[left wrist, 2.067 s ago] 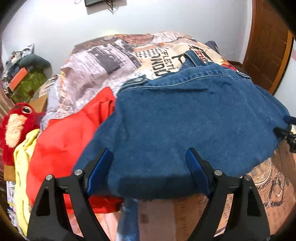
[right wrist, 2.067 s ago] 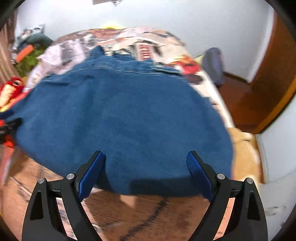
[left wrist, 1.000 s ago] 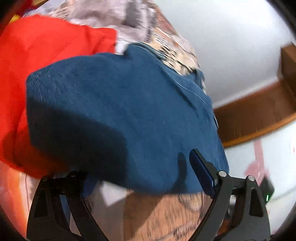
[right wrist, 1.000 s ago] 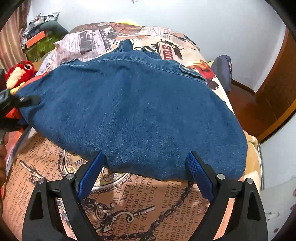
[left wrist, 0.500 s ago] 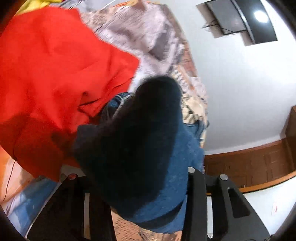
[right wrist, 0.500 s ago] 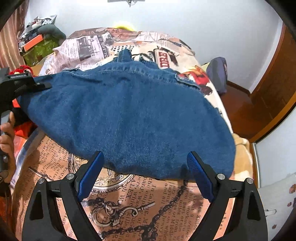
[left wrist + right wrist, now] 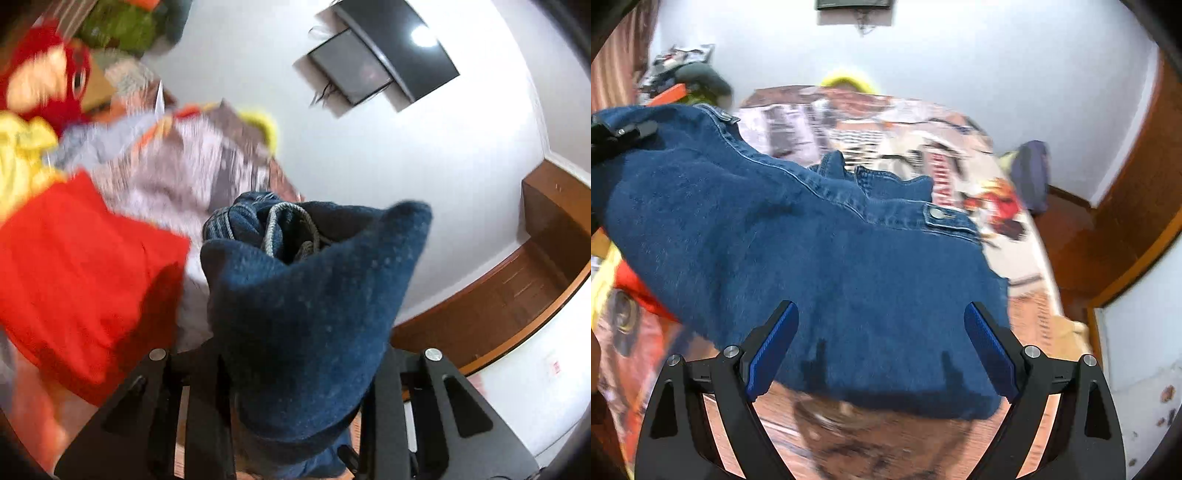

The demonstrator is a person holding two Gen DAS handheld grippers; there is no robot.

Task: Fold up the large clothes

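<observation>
A blue denim jacket (image 7: pixel 820 266) lies across the printed bedspread (image 7: pixel 960 166). My left gripper (image 7: pixel 299 373) is shut on a bunched corner of the jacket (image 7: pixel 306 314) and holds it raised; the fabric hides the fingertips. In the right wrist view the left gripper (image 7: pixel 617 138) shows at the far left, lifting that side. My right gripper (image 7: pixel 882 350) is open and empty, its blue pads on either side of the jacket's near hem.
A red garment (image 7: pixel 81 280) and a yellow one (image 7: pixel 22 162) lie left of the jacket. A red plush toy (image 7: pixel 44 77) sits beyond them. A dark bag (image 7: pixel 1030 177) lies at the bed's right edge. A wooden door (image 7: pixel 1126 206) stands on the right.
My left gripper closed on the jacket's left corner and lifted it, tilting upward. The jacket's left side rose off the bed. My right gripper stayed open and moved closer to the hem.
</observation>
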